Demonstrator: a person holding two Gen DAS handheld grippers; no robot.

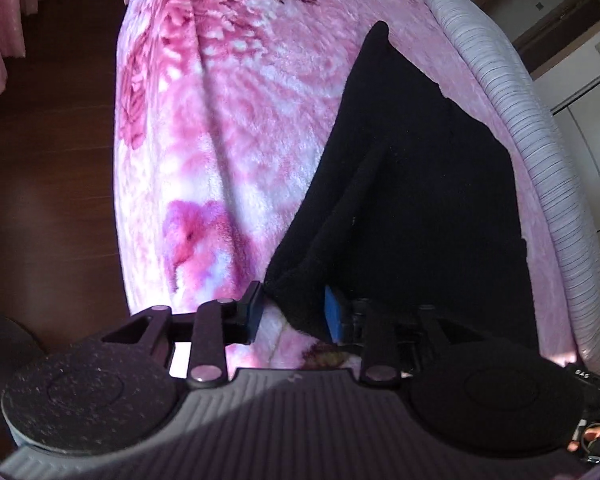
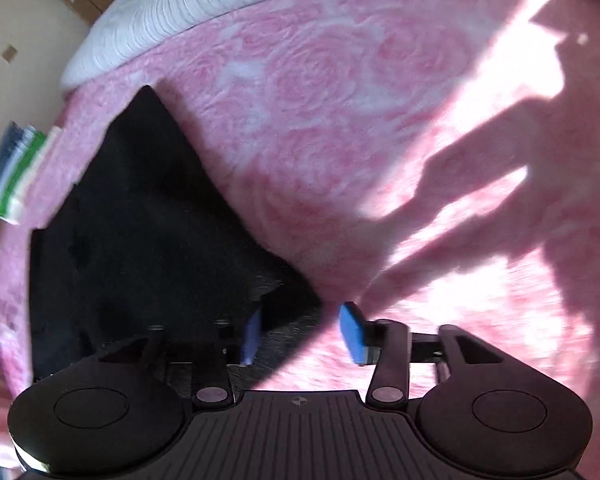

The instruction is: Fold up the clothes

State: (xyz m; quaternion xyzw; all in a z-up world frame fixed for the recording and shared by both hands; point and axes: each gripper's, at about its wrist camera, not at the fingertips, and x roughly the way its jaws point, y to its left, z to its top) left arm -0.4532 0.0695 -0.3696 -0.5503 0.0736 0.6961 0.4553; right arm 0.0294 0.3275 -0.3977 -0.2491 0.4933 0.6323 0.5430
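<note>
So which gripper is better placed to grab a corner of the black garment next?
Left, probably: the left gripper already straddles the garment corner; the right gripper has only its edge between open pads.

Garment [image 1: 412, 184] spread on blanket [image 1: 228, 128], folded stack [image 2: 16, 172] at blanket's far edge beyond it

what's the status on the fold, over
Left gripper and right gripper both open, black garment corners between pads. Garment flat on pink blanket. Nothing in the way.
</note>
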